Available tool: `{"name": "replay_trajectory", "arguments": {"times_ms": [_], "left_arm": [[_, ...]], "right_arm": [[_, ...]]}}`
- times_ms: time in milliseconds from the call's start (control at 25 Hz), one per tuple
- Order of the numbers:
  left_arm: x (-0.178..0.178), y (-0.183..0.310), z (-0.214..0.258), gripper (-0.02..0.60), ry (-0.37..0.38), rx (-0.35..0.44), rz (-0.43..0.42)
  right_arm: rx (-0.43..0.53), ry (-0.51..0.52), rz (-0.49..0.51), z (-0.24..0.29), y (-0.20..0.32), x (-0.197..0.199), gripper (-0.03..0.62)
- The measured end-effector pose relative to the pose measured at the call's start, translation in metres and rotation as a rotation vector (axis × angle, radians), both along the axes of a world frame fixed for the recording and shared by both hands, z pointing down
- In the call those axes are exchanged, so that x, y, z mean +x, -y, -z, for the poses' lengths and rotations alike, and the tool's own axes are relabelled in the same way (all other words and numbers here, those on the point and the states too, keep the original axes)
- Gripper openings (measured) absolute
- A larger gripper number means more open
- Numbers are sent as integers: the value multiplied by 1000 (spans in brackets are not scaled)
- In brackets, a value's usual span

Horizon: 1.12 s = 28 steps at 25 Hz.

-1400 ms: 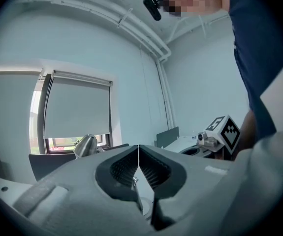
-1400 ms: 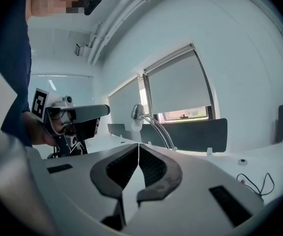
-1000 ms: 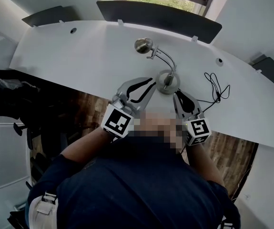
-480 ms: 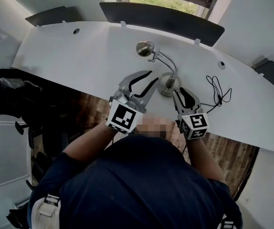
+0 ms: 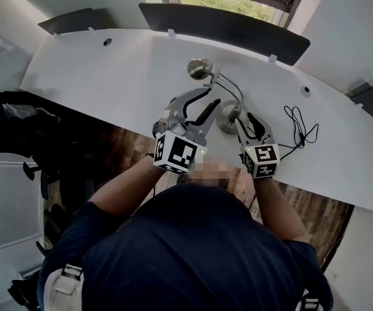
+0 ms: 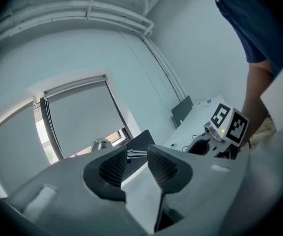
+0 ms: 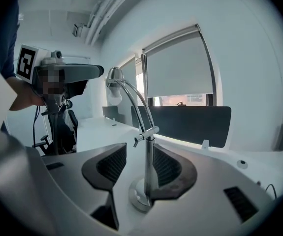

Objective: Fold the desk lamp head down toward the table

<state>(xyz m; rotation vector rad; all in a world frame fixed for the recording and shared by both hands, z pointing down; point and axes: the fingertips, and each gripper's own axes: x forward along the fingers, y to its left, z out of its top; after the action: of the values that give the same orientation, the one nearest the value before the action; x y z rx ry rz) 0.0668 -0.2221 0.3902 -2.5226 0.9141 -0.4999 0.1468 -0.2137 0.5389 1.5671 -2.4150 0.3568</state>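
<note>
Chrome, polished mirror-bright, covers the whole desk lamp (image 5: 228,88). Its flat round base (image 5: 224,113) sits close to the near edge of the smooth white tabletop (image 5: 108,76), about midway along it. A straight stem (image 7: 148,173) rises from the base, a thin neck (image 7: 131,95) of two curved rods arcs over, and the small rounded head (image 5: 199,68) lies further in toward the far edge. A second ago both tools hung back over the near edge with their jaws nearly together. Since then both have come forward onto the lamp, and their jaws have just been opening. The right hand-held gripper (image 5: 246,120) now stands spread with the stem between its ribbed dark pads, just above the base. The stem stands close against one pad and clear of the other, so nothing is pinched yet. The left hand-held gripper (image 5: 207,101) is also spread and empty, with the neck and head just beyond its tips. This looks like the approach: probably the right one will steady the stem while the left takes the neck to bend it. The head is still carried high on its arc, so the fold is not yet begun. A thin black cable (image 5: 300,125) lies looped toward the right end of the tabletop.
</note>
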Motion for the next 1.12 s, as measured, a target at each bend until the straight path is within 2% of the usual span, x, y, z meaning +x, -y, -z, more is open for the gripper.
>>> {"name": "replay_trajectory", "arguments": {"times_ms": [160,440,640,880,1120], "left_arm": [[1,12,-7,115,79,44,30],[2,24,-17,115,117,69,36],[4,29,-17,115,133,99,49],[5,31,-18,112,175,142,54],[3,33,-17,93,182,159,67]], "right_arm": [[-12,-26,8,-10,11,0,174],[17,-43,17,-21,30,-3,202],[35,-45,33,-24,37,-7,201],[17,-98,46,-40,44,-7,201],[8,-118,27,-48,55,-4,148]]}}
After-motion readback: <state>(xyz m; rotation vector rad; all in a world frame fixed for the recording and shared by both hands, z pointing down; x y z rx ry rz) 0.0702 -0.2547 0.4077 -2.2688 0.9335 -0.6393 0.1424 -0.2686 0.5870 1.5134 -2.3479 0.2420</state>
